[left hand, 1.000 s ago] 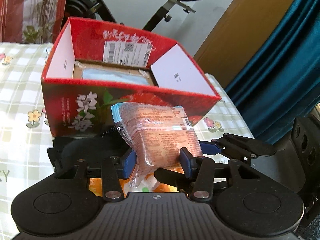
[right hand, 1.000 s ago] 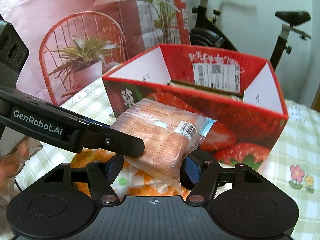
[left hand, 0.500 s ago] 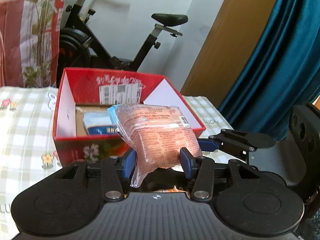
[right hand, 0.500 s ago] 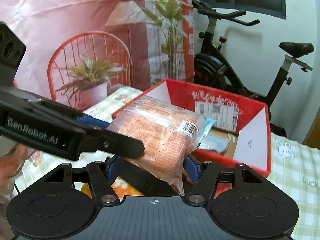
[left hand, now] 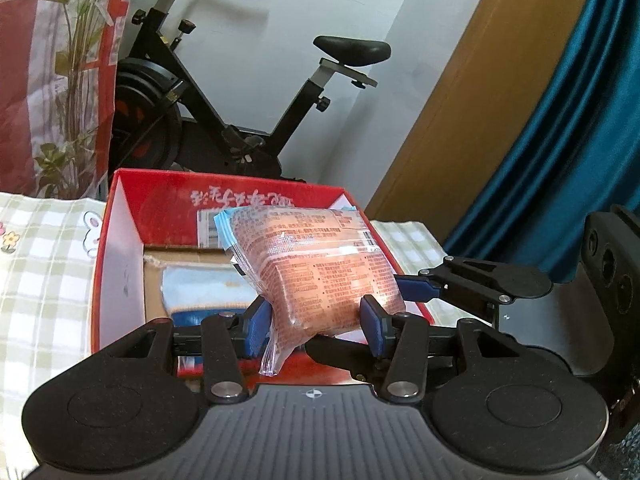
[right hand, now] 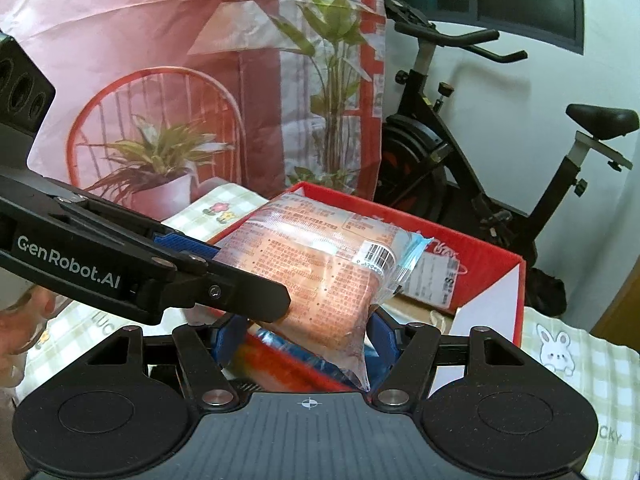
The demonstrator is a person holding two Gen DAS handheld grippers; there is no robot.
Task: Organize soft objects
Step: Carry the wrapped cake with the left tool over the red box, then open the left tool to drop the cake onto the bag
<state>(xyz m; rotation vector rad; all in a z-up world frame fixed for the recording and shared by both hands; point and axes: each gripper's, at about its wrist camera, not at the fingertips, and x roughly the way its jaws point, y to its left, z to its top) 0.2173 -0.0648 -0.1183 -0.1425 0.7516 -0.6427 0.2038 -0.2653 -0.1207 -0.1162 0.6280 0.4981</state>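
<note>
A soft orange snack packet (left hand: 320, 272) in clear printed wrap hangs over the open red strawberry box (left hand: 120, 240). My left gripper (left hand: 316, 324) is shut on its lower part, with a blue pad pressing on each side. My right gripper (right hand: 308, 336) is shut on the same packet (right hand: 316, 264) from the other side. Each gripper shows in the other's view: the right one (left hand: 416, 286) and the left one (right hand: 192, 256). In the box (right hand: 492, 304) a light blue soft item (left hand: 196, 284) lies on brown cardboard.
The box stands on a green checked tablecloth (left hand: 44, 280) with flower and rabbit prints. Behind it are an exercise bike (left hand: 224, 112), a pink plant-printed backdrop (right hand: 160, 80), a wooden door (left hand: 480, 100) and a teal curtain (left hand: 572, 140). A hand (right hand: 24, 320) shows at lower left.
Both grippers rose with the packet and carried it from in front of the box's near wall to above its open top. The box now looks lower and farther away.
</note>
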